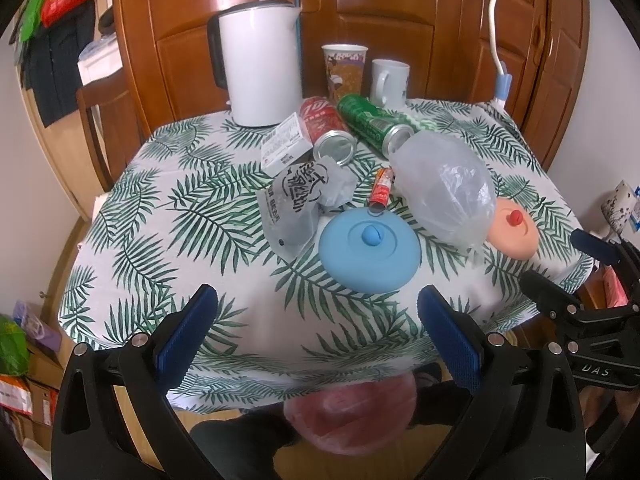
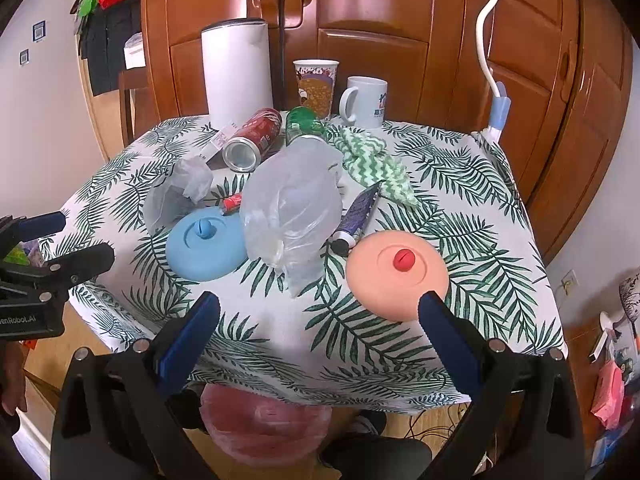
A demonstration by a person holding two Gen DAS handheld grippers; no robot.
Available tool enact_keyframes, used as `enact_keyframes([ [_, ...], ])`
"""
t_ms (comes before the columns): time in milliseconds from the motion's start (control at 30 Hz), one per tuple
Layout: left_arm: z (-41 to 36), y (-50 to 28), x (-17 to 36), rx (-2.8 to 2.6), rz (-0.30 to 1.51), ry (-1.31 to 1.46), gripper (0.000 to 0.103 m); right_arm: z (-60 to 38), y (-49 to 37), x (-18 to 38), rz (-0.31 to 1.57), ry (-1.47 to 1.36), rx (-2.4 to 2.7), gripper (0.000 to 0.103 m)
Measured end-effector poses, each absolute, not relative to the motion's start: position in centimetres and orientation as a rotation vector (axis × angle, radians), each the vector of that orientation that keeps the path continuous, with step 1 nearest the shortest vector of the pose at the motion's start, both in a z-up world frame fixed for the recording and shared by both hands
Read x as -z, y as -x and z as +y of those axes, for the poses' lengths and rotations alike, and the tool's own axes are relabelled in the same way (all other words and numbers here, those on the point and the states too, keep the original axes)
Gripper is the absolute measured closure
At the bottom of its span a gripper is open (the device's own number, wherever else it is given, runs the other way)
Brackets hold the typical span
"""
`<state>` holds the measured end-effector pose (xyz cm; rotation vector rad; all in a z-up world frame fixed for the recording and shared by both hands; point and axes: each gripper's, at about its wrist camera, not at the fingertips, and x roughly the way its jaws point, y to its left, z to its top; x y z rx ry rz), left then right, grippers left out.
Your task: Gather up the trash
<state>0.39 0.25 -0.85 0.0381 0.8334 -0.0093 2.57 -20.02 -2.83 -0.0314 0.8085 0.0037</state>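
Left claw (image 1: 316,320) is held wide and empty above the near edge of the desk (image 1: 168,240); right claw (image 2: 320,324) is likewise spread wide, nothing gripped. Just beyond, a blue lid (image 1: 370,254) and a peach lid (image 2: 396,274) are seen, with a clear plastic bag (image 2: 290,216) lying between them. Farther back a crumpled wrapper (image 1: 296,204), a red can (image 1: 328,132) and a green can (image 1: 370,124) lie on their sides. A pink-lined bin (image 2: 264,428) is observed below the near edge

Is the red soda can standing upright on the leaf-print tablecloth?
No. The red soda can lies on its side on the leaf-print tablecloth, its silver end facing the camera.
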Motion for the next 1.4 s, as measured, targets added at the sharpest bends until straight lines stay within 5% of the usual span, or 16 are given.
enact_keyframes([
  [1400, 3.1, -2.9, 3.7, 0.083, 0.798, 0.043, 0.006, -27.2, -3.9, 5.2, 0.726, -0.083, 0.009, 0.010],
])
